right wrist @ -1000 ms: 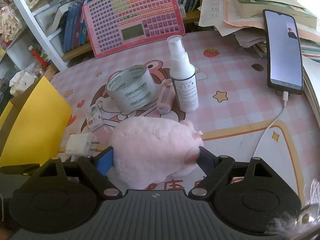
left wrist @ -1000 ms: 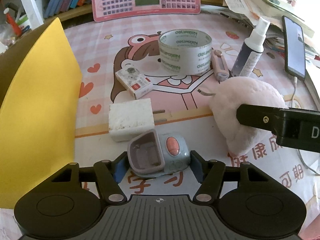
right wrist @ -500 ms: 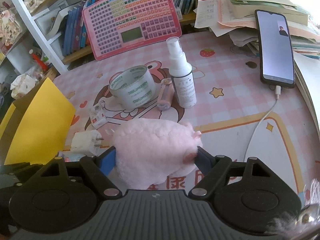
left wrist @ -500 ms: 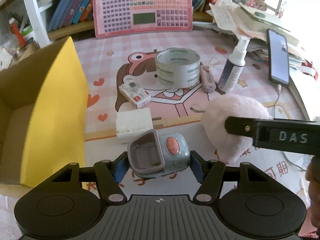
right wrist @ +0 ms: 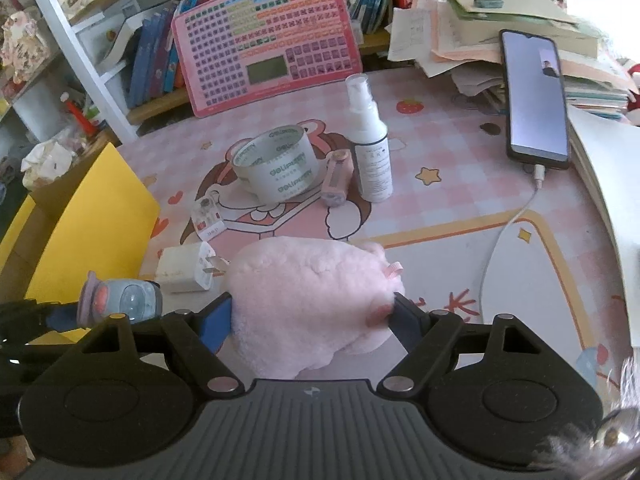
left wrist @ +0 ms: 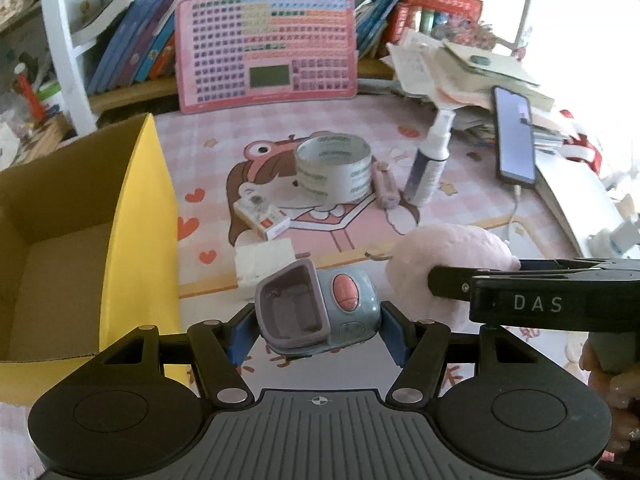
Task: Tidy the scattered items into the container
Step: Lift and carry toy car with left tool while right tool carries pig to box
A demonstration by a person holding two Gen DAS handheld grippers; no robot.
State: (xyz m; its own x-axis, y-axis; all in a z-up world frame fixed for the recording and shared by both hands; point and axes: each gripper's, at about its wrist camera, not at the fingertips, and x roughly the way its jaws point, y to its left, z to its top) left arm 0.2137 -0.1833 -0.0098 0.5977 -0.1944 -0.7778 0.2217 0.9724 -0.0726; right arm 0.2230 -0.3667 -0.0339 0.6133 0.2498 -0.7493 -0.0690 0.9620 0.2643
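Note:
My left gripper [left wrist: 318, 326] is shut on a grey-blue toy with a pink button [left wrist: 320, 312], held above the mat. The open cardboard box with a yellow flap [left wrist: 132, 232] stands to its left. My right gripper [right wrist: 312, 316] is shut on a pink plush toy [right wrist: 308, 292], its blue pads pressed into both sides. In the left wrist view the plush [left wrist: 448, 252] shows at the right with the right gripper's finger [left wrist: 452, 284] across it. In the right wrist view the toy [right wrist: 120, 300] sits at the lower left beside the box flap [right wrist: 96, 216].
On the pink mat lie a tape roll [left wrist: 334, 166], a spray bottle [left wrist: 430, 164], a small pink tool [left wrist: 386, 186], a small white box [left wrist: 262, 216] and a white charger plug [left wrist: 266, 260]. A phone on a cable [right wrist: 536, 100] and stacked papers [right wrist: 480, 28] sit at the right.
The left gripper has risen with the toy and pulled back, so the box's inside now shows. The right gripper has closed a little on the plush and lifted it slightly.

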